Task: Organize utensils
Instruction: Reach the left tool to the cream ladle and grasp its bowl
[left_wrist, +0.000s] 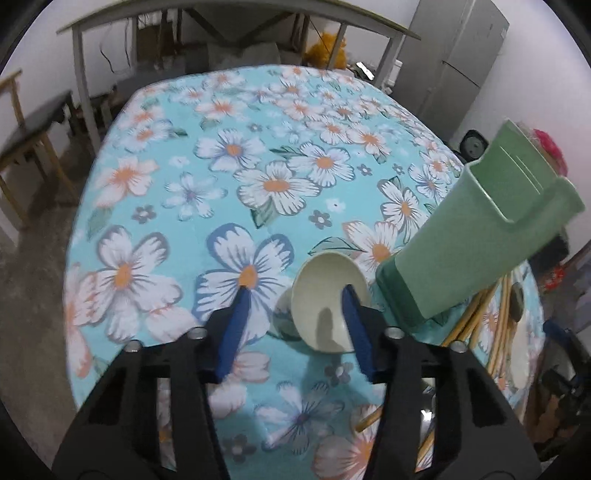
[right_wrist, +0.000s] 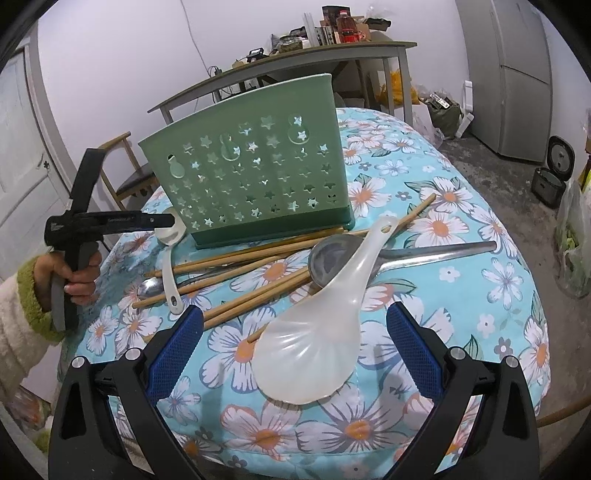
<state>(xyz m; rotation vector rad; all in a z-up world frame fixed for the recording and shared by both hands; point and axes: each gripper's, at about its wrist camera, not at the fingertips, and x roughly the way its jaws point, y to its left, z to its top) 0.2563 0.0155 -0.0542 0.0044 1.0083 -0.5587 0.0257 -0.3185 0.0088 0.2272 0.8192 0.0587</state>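
A green utensil holder (right_wrist: 251, 170) with star cut-outs stands on the floral table (right_wrist: 461, 280); it also shows in the left wrist view (left_wrist: 476, 236). In front of it lie several wooden chopsticks (right_wrist: 236, 258), a metal ladle (right_wrist: 336, 258), a translucent white rice paddle (right_wrist: 314, 332), a metal spoon (right_wrist: 149, 288) and a white ladle (right_wrist: 171, 254). My right gripper (right_wrist: 295, 350) is open, its blue pads either side of the paddle's scoop. My left gripper (left_wrist: 295, 317) is open over the bowl of the white ladle (left_wrist: 328, 299); it also shows in the right wrist view (right_wrist: 162, 221).
A grey bench table (right_wrist: 295, 62) with clutter stands behind. A wooden chair (right_wrist: 129, 177) is at the table's left. A fridge (right_wrist: 517, 74) and a rice cooker (right_wrist: 554, 173) are at the right. The table's far half (left_wrist: 229, 155) holds only cloth.
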